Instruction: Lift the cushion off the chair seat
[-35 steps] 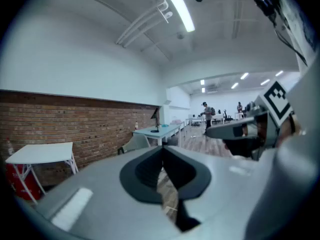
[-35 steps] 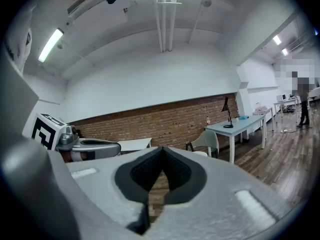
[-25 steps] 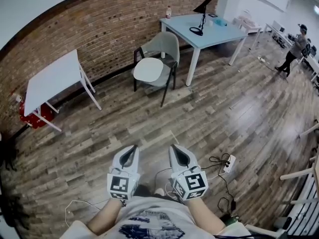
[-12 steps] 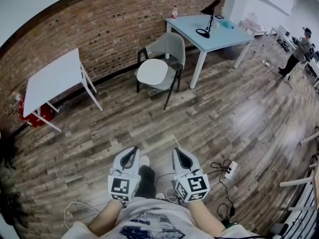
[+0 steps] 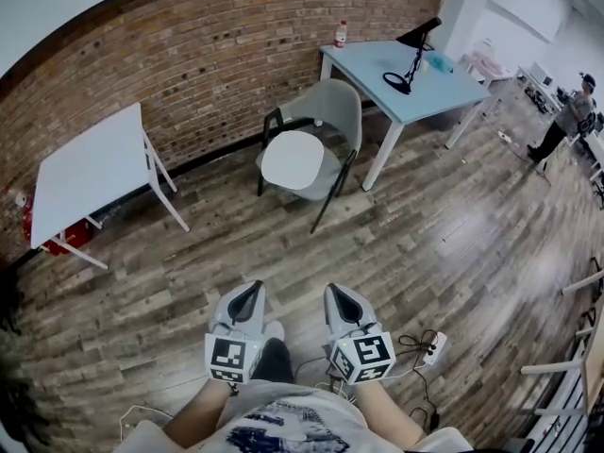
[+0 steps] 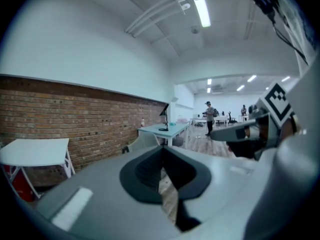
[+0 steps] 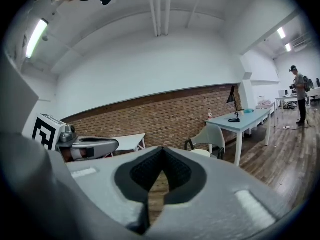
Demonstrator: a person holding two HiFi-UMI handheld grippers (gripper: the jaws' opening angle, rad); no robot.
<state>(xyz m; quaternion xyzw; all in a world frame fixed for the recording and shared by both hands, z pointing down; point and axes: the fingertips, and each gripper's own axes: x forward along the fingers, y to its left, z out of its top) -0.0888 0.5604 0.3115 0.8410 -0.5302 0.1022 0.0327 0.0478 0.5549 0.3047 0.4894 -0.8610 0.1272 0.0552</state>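
A round white cushion lies on the seat of a grey shell chair with black legs, standing by the brick wall in the head view. The same chair and cushion show small in the right gripper view. My left gripper and right gripper are side by side low in the head view, well short of the chair, both shut with nothing between the jaws. In the left gripper view only the chair's back peeks over the shut jaws.
A light blue table with a black desk lamp and a bottle stands right of the chair. A white folding table is at left. A power strip and cables lie on the wood floor by my right side. A person stands far right.
The chair and tables have drawn closer and shifted in the head view as I walk toward them. Both grippers keep their shut, side-by-side pose.
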